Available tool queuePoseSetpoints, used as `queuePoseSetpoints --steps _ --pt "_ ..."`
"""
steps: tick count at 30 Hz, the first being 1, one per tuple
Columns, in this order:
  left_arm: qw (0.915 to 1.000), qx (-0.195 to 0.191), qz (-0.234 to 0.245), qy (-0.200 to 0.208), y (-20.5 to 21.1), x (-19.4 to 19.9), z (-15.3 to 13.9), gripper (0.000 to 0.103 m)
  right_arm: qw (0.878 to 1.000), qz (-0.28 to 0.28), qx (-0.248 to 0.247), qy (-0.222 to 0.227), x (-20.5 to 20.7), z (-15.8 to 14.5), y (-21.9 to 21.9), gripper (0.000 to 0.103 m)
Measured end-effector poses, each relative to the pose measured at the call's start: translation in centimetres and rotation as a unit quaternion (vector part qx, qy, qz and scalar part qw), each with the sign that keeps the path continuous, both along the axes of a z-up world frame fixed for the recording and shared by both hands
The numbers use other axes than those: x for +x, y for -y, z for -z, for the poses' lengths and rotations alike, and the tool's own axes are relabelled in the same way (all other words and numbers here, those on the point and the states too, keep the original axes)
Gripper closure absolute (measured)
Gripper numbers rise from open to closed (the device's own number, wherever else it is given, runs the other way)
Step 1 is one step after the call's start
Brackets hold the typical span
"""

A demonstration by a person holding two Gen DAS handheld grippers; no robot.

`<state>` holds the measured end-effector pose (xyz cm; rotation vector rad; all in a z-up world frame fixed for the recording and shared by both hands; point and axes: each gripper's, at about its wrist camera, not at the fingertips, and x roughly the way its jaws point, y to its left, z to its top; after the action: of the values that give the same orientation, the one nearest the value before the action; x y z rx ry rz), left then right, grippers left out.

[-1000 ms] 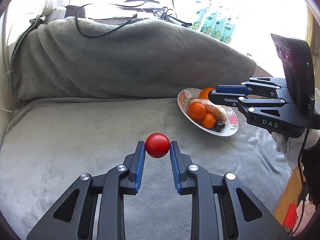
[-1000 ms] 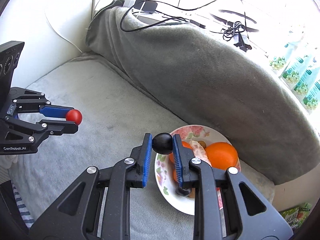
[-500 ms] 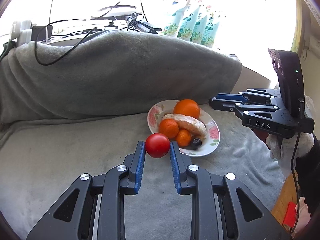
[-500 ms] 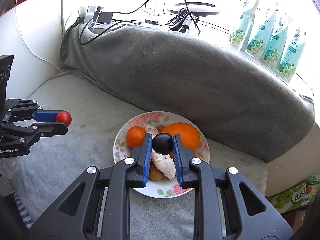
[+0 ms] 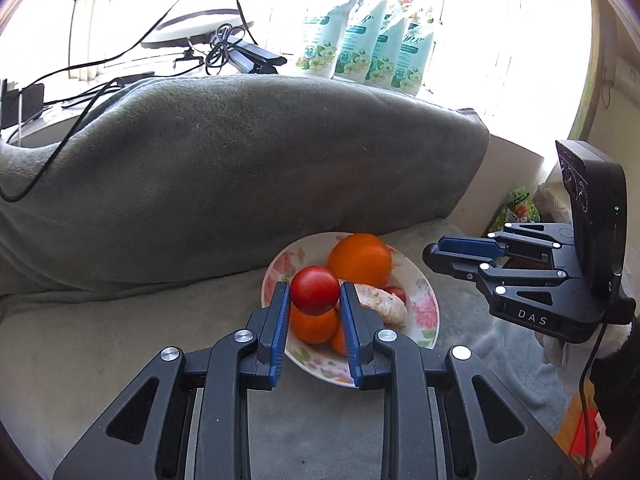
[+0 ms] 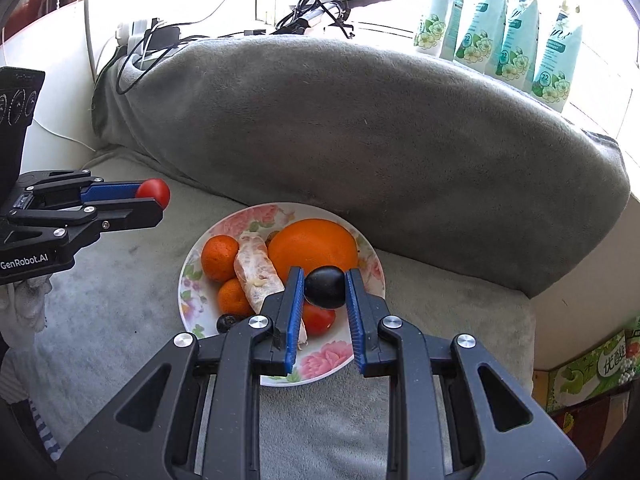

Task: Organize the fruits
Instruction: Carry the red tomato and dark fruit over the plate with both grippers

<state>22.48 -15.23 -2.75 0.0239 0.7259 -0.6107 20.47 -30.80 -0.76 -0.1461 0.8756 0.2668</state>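
Grey fleece blanket (image 6: 400,152) covers basically everything here, humped over a long cushion at the back and spread flat over the seat in front. Four pale green pouches (image 6: 496,28) stand in a row behind the hump near its right end, and a tangle of black cables (image 5: 224,40) sits behind its left part.

The floral plate (image 6: 340,360) rests on the flat part of the blanket, tight against the foot of the hump toward the right side. On it: a big orange (image 6: 312,246) at the back, a peeled citrus piece (image 6: 256,272) beside it, two small mandarins (image 6: 219,258) at the left edge, a small red tomato (image 6: 318,320) and a dark little fruit (image 6: 228,323) near the front rim.

The left gripper (image 5: 314,300) is clamped on a red tomato (image 5: 315,290), held up over the plate's left portion, not touching the fruit below. The right gripper (image 6: 325,288) is clamped on a dark plum (image 6: 325,287), held over the front middle of the plate, just in front of the big orange.
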Motion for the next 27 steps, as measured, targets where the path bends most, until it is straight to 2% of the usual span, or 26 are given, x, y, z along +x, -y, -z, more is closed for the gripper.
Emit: queuePoseSetpoints --steps 16,27 --pt "0.9996 0.025 0.013 -0.007 3.5 2.5 1.4 0.080 0.999 0.014 0.028 -0.025 0.9 2.9 1.8 0.081" --pt "0.9995 0.021 0.018 -0.014 4.3 3.4 1.8 0.080 0.998 0.017 0.043 -0.030 1.4 3.4 2.5 0.081"
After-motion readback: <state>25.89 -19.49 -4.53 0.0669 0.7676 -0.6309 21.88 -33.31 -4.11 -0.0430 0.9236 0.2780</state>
